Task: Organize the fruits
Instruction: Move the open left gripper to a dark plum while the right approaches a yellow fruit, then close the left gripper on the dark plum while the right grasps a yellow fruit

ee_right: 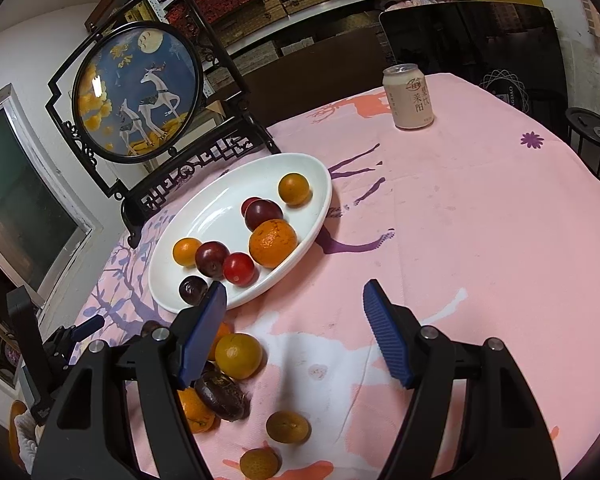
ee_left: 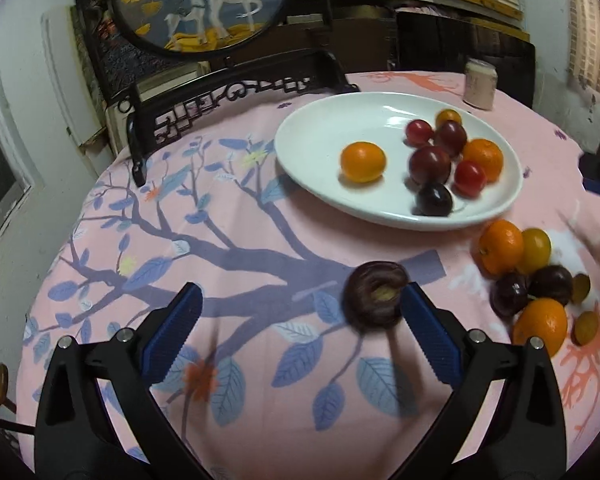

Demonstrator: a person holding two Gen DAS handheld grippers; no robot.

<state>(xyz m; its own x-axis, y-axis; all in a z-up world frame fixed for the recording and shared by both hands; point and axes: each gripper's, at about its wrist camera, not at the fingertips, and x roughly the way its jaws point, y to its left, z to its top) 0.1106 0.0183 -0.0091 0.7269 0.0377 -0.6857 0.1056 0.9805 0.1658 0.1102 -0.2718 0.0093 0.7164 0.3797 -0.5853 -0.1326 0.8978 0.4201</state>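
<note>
A dark purple plum (ee_left: 376, 300), blurred, lies on the pink tablecloth (ee_left: 260, 240) short of the white plate (ee_left: 324, 136), its stem hollow turned up toward the camera; its long axis cannot be told. The left gripper (ee_left: 300, 312) stands wide apart and empty, its right finger (ee_left: 428, 324) just beside the plum. The plate carries oranges (ee_left: 363, 161), plums and red fruit. To the plate's right, loose fruit (ee_left: 532, 276) clusters on the cloth. The right gripper (ee_right: 294, 320), also spread wide and empty, hovers above that cluster. Behind the plate stand a deer screen (ee_right: 136, 88) and a can (ee_right: 407, 96).
</note>
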